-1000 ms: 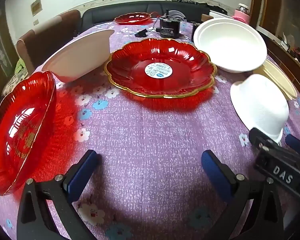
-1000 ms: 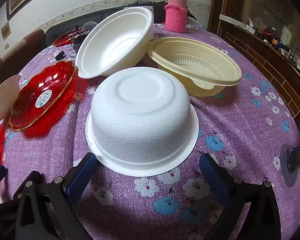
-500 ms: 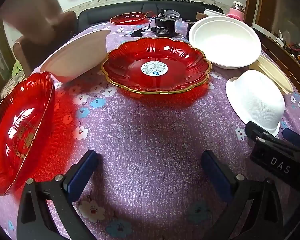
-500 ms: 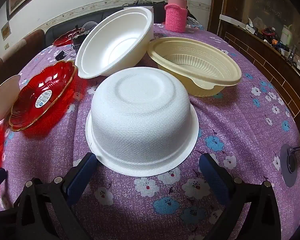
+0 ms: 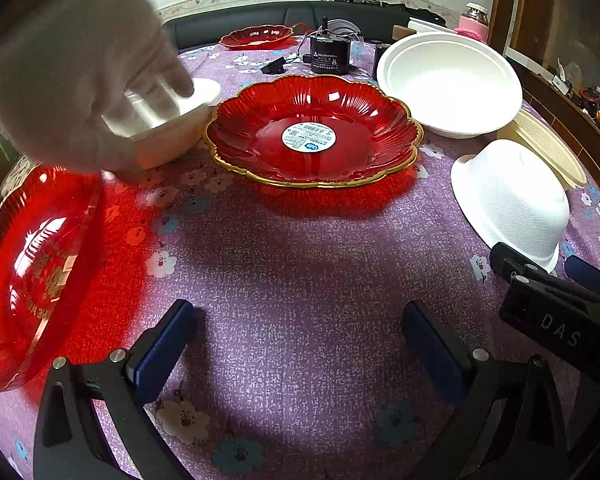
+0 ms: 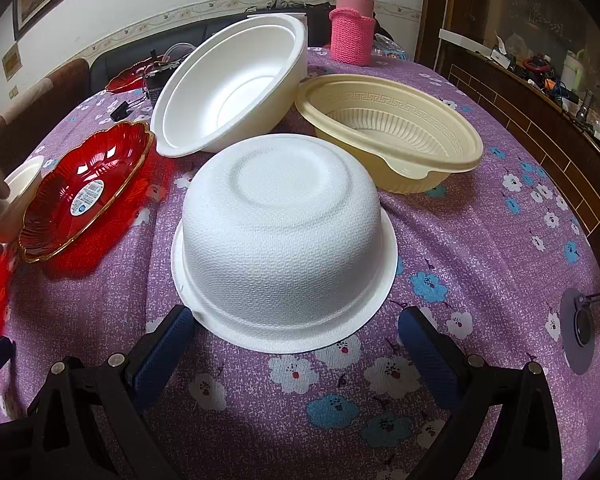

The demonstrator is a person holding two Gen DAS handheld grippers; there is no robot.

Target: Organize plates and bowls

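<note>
My left gripper (image 5: 298,334) is open above bare purple cloth. Ahead of it lies a red gold-rimmed plate (image 5: 312,140) with a sticker. A second red plate (image 5: 32,276) sits at the left edge. A white-gloved hand (image 5: 80,64) rests on a cream bowl (image 5: 172,136) left of the middle plate. My right gripper (image 6: 296,344) is open, its fingers flanking the near rim of an upside-down white bowl (image 6: 284,236). Behind that bowl stand a tilted white bowl (image 6: 236,84) and a yellow bowl (image 6: 392,132).
A pink knitted-sleeve bottle (image 6: 352,28), a black device with cables (image 5: 328,54) and a third red plate (image 5: 256,36) sit at the table's far side. A wooden sideboard (image 6: 540,92) runs along the right. A dark sofa lies behind the table.
A gloved hand came in from the upper left and now rests on the cream bowl, which has tipped flatter. Both grippers have hardly moved.
</note>
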